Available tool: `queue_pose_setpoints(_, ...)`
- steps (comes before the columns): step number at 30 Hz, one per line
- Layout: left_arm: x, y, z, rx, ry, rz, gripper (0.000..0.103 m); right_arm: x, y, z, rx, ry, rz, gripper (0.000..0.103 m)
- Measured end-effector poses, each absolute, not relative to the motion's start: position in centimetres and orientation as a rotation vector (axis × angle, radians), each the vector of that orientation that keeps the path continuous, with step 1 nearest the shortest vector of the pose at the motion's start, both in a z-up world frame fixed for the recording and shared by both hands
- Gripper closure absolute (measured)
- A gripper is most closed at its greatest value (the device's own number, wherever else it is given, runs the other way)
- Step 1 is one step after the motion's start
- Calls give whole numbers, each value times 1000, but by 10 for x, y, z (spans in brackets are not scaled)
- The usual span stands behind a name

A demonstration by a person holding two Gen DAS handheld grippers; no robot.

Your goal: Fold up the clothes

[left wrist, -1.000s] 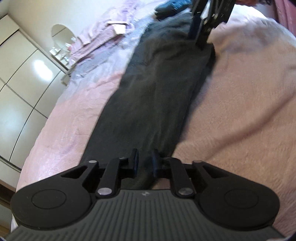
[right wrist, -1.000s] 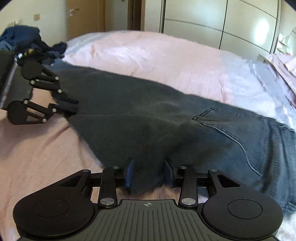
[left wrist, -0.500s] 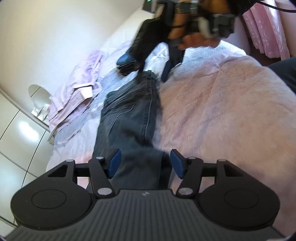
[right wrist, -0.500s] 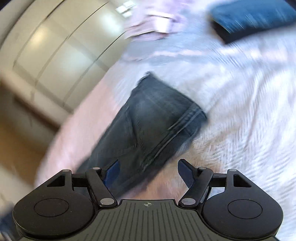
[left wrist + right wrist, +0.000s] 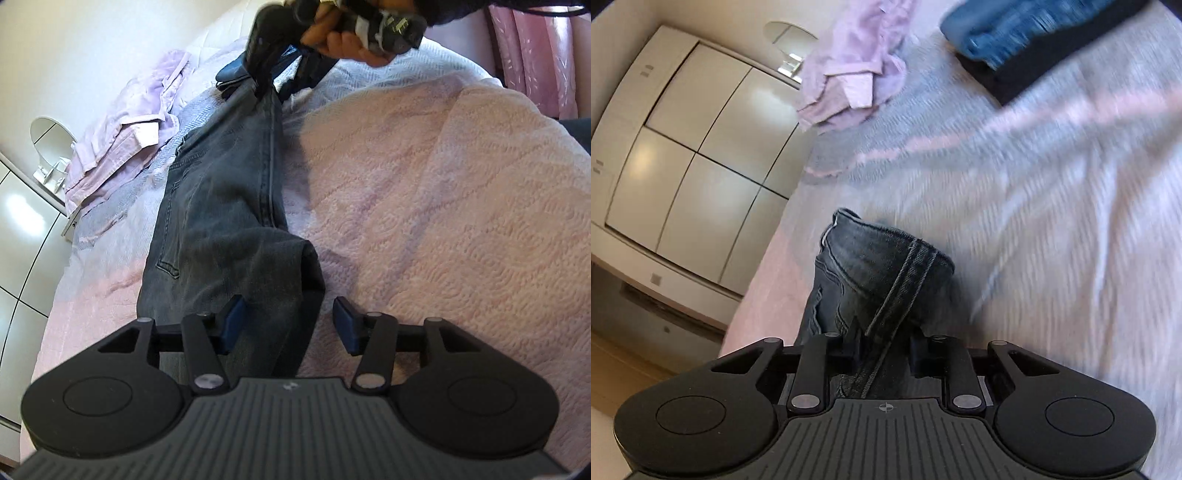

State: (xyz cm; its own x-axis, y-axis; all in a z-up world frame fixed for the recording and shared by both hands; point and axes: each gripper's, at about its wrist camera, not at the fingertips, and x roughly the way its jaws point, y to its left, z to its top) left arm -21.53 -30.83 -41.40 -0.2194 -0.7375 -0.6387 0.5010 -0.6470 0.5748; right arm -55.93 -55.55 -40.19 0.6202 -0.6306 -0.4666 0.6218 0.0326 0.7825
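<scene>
Right wrist view alone shows right claw (image 5: 882, 349) clenched on dark grey denim jeans (image 5: 225, 206); left claw (image 5: 288, 325) stands released over the pink bed (image 5: 443, 221).

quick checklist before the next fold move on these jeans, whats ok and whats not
1. Right claw shut on the jeans: ok, denim is pinched between its fingers.
2. Left claw gripping: not ok, its fingers stand open with fabric lying loose between them.
3. Jeans laid straight: not ok, the near end is bunched over itself in the left wrist view.
4. Landing room on the bedspread: ok, open to the jeans' right.
5. Lilac shirt apart from the jeans: ok, it lies to their left, not touching.
6. Folded dark clothes clear of the lift path: cannot tell, blurred.
</scene>
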Motion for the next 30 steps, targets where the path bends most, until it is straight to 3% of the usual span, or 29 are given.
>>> queue_pose_setpoints(5, -196, -285, -401, 1161, -307, -1907, 55, -561, -537, -410, 1192, 46, -955, 80)
queue_pose_setpoints(10, -131, -248, -399, 1188, -301, -1720, 51, -543, -502, -376, 959, 220, -1002, 55)
queue_pose_setpoints(13, -78, -230, -406, 1246, -281, -1587, 46, -503, -465, -352, 730, 353, -918, 52)
queue_pose_setpoints(18, 9, -200, -416, 1332, -246, -1361, 46, -412, -390, -329, 396, 466, -639, 45)
queue_pose_setpoints(27, 149, -151, -431, 1437, -203, -1010, 46, -196, -297, -345, -41, 620, -206, 44)
queue_pose_setpoints(30, 161, -148, -431, 1440, -231, -1028, 53, -131, -266, -354, -179, 645, -104, 44)
